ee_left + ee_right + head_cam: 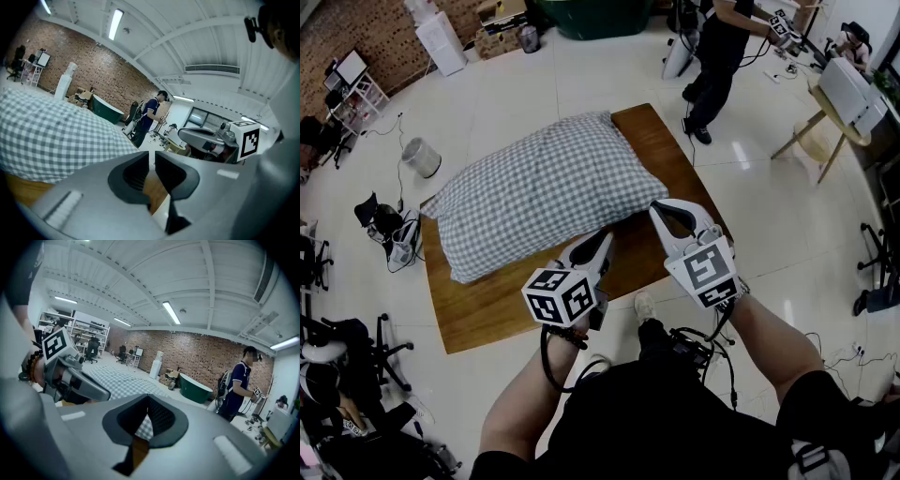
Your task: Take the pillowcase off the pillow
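Note:
A pillow in a grey-and-white checked pillowcase point(544, 187) lies across a low wooden table point(487, 309). It fills the left of the left gripper view point(47, 131) and shows beyond the jaws in the right gripper view point(122, 380). My left gripper point(605, 236) hovers at the pillow's near edge; its jaws point(152, 157) stand a narrow slit apart with nothing between them. My right gripper point(661, 208) hangs just right of the pillow's near corner, its jaws point(148, 399) shut and empty. Neither touches the fabric.
A person point(717, 56) stands past the table's far right corner. A white bin point(422, 157) and cables lie on the floor at left, with office chairs point(337, 356) nearby. A wooden stool point(820, 131) stands at right and a green tub point(600, 14) at the back.

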A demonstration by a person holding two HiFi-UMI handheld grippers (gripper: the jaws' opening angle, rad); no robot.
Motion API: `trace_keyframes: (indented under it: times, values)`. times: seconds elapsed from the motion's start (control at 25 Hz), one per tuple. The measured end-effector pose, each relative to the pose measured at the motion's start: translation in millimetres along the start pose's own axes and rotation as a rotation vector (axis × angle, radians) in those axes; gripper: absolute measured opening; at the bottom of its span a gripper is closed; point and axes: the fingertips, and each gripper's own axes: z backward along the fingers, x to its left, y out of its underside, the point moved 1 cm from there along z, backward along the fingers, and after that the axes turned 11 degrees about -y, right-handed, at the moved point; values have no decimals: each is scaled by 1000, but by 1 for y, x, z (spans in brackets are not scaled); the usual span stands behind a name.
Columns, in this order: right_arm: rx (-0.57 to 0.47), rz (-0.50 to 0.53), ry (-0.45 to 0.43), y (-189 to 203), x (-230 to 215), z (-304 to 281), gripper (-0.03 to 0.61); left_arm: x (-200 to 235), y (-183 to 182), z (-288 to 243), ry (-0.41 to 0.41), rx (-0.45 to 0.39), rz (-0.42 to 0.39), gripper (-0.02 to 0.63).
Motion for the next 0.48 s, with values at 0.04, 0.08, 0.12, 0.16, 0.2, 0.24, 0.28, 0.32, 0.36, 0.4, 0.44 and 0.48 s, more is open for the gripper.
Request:
trace_keyframes:
  times: [0.04,0.08,0.12,0.16,0.2,0.24,0.28,0.32,0.36,0.4,0.44,0.48]
  values:
    - [3,2,-6,5,-21,-8,3,4,-2,-21,-1,6,19,54]
    - [6,5,-12,9,-42,-17,3,8,-4,-41,-1,11,40,63]
    - [10,7,-18,13,-63,-25,3,12,-6,-61,1,18,64,73]
    - [13,8,-24,17,-82,-34,3,16,-7,-80,4,27,91,83]
    - [15,8,-30,22,-98,-42,3,20,-7,-97,8,36,123,97]
    - [17,5,-37,27,-112,-50,5,24,-4,-111,11,46,157,114]
    - [20,0,-45,34,-123,-58,5,29,1,-124,10,55,190,126]
    - [23,-6,-55,42,-132,-65,6,33,6,-134,7,63,222,140]
    - [26,-12,-66,50,-139,-70,6,38,12,-143,2,69,255,155]
    - [31,-18,-77,58,-146,-76,6,43,17,-152,-3,74,290,165]
    - [36,-22,-89,67,-153,-81,9,47,22,-161,-10,78,326,177]
    - [42,-27,-103,75,-163,-86,11,51,26,-172,-18,83,361,191]
